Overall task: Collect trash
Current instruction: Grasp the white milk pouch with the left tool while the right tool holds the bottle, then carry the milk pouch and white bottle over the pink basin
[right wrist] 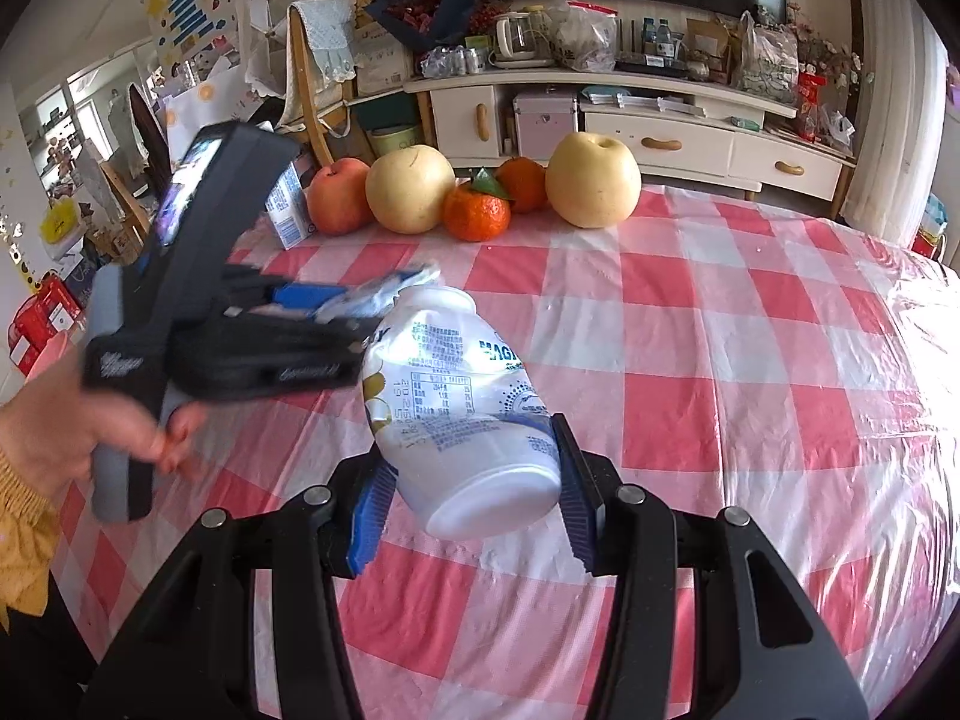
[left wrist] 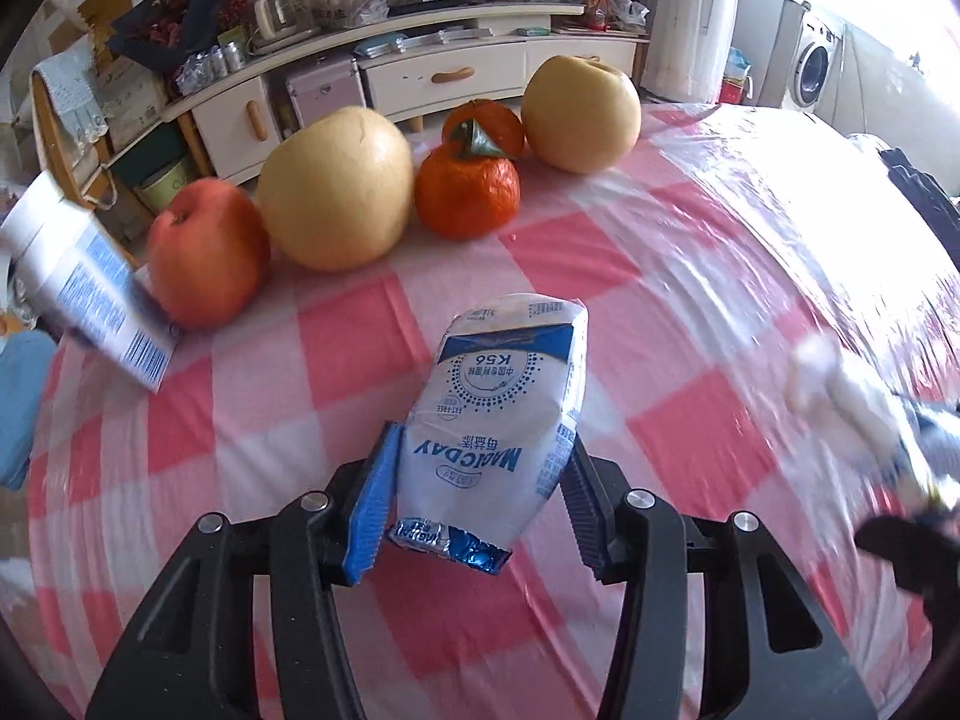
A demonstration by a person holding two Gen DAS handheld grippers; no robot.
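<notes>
I'm pinching a crumpled wrapper (left wrist: 498, 420) in the left tongs (left wrist: 480, 480), the right tongs (right wrist: 474, 480) clamping a white bottle (right wrist: 456, 414); next I'm seeking a bin, none visible at twelve o'clock.

A table (right wrist: 750, 360) under a pink-and-white checked cloth with a clear plastic cover carries a row of fruit along its far edge: a red apple (right wrist: 339, 195), a large yellow pear (right wrist: 411, 189), two tangerines (right wrist: 477, 213), one with a green leaf, and a second pear (right wrist: 593, 180). The first pear touches the apple. Behind stands a white cabinet (right wrist: 660, 144) with wooden handles, crowded with a glass kettle (right wrist: 516, 39), bottles and bags. A washing machine (left wrist: 813, 69) stands at the far right.
</notes>
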